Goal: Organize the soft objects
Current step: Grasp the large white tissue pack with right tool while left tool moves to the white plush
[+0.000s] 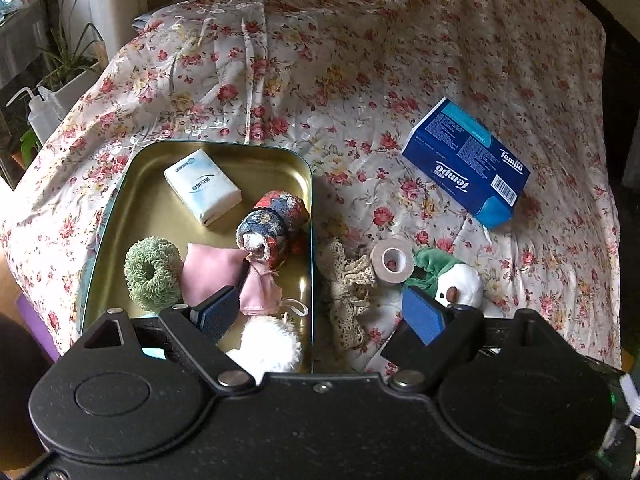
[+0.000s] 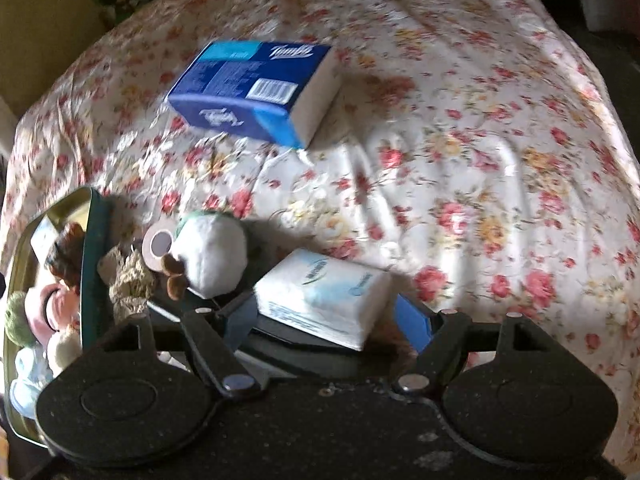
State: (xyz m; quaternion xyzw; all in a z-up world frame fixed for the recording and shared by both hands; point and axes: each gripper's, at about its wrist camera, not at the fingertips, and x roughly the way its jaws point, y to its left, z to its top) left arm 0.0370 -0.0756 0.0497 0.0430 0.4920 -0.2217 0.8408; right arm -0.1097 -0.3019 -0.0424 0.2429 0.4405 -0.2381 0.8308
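My left gripper (image 1: 320, 314) hangs open over the right rim of a gold tin tray (image 1: 144, 184), with nothing gripped. Inside the tray lie a white tissue pack (image 1: 202, 188), a patchwork roll (image 1: 272, 220), a green scrunchie (image 1: 152, 272), a pink pouch (image 1: 216, 270) and a white pompom (image 1: 268, 344). Just right of the tray lie a lace cloth (image 1: 348, 292), a tape roll (image 1: 392, 262) and a white plush with a green hat (image 1: 452, 280). My right gripper (image 2: 326, 320) is shut on a second white tissue pack (image 2: 324, 292), close to the plush (image 2: 212, 256).
A blue Tempo tissue box (image 1: 468, 164) (image 2: 256, 84) lies farther back on the floral cloth (image 1: 360, 60). The cloth drops away at its left and right edges. Potted plants and a squeeze bottle (image 1: 40, 116) stand beyond the left edge.
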